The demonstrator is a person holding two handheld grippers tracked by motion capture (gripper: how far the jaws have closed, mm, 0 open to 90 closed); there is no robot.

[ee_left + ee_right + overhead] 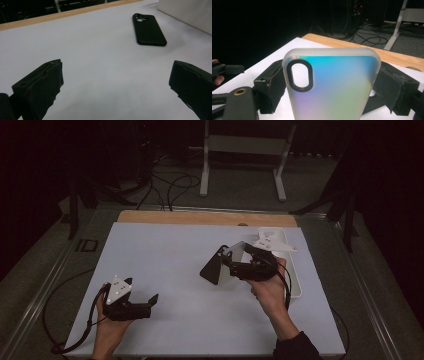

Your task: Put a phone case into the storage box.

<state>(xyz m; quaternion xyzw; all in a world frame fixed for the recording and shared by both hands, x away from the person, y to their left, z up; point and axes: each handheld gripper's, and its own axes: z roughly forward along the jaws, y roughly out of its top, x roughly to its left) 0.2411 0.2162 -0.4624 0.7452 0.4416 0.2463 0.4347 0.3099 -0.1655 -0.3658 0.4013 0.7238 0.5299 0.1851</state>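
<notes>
Just right of the bench [165,270] middle, toward three o'clock: frosted case [235,251] up off the surface, pinched by its long edges in the right claw [239,265]. Seen along that claw [329,87]: same case [332,85] upright between the pads, camera cut-out at ten o'clock, rainbow sheen across the back. No gap between pads and edges, so a firm pinch, not a loose cradle.

Directly under and slightly toward nine o'clock of it: black case [212,267], flat on the bench, untouched. From the left claw [116,82], lying at one o'clock [148,30], well apart.

Down at seven o'clock of the bench: left claw [150,304], jaws spread wide, nothing between them, low over bare surface and aimed toward the middle.

Over at three to four o'clock, along the bench edge: white tray [295,287], contents not readable.

Progress, as a judgement: pick-up of the frosted case done, carry under way, set-down not yet made. Destination unclear, possibly the tray close behind the hand. Black case left to deal with, probably work for the spread left claw. Roughly the first half, then, with both placements outstanding.
</notes>
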